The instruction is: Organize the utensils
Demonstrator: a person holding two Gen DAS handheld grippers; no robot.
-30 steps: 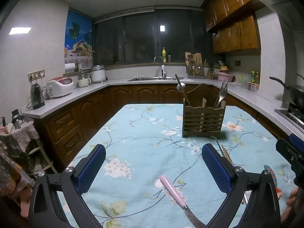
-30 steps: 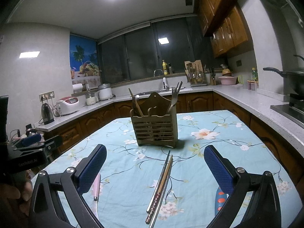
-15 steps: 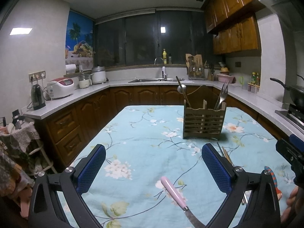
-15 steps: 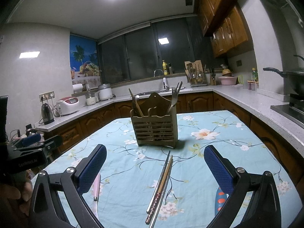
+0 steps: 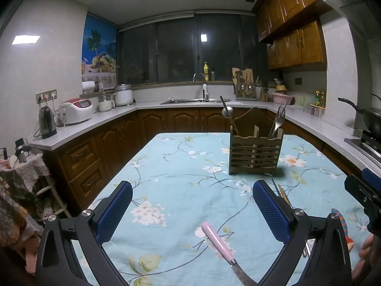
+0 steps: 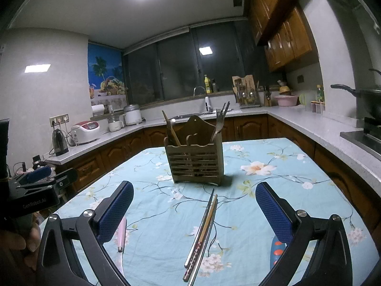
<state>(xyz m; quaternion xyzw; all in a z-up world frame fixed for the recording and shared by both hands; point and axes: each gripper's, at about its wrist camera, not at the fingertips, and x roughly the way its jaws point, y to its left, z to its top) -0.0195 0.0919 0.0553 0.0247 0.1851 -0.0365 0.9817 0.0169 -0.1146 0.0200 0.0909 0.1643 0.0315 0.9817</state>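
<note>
The table (image 6: 297, 166), spread with a pale blue cloth printed with blossom sprigs, carries everything in play. Toward its far half stands the slatted wooden utensil caddy (image 6: 196, 164), upright, with metal forks (image 6: 219, 124) leaning out of its right compartment and a spoon and wooden-handled pieces (image 6: 170, 128) in its left.

Nearer, loose on the cloth, lies a bundle of long chopsticks, metal and wood together (image 6: 202, 233), pointing roughly at the caddy. To their left is a knife with a pink handle (image 5: 218, 244), its blade toward the camera. To their right a small utensil with a blue handle dotted in orange (image 6: 277, 250) lies partly hidden behind the right tool's finger.

The left gripper (image 5: 191, 211) hangs above the knife, jaws wide apart and holding nothing. The right gripper (image 6: 194, 211) hangs above the chopsticks, jaws likewise spread and empty.

So some pieces stand in the caddy and three kinds lie out; sorting looks partway done. For the chopsticks, it would pay to close across the bundle near its middle so all sticks lift as one and stay level, then tip them upright over a free compartment. For the knife, grip the pink handle, not the blade, and lower it blade-down.
</note>
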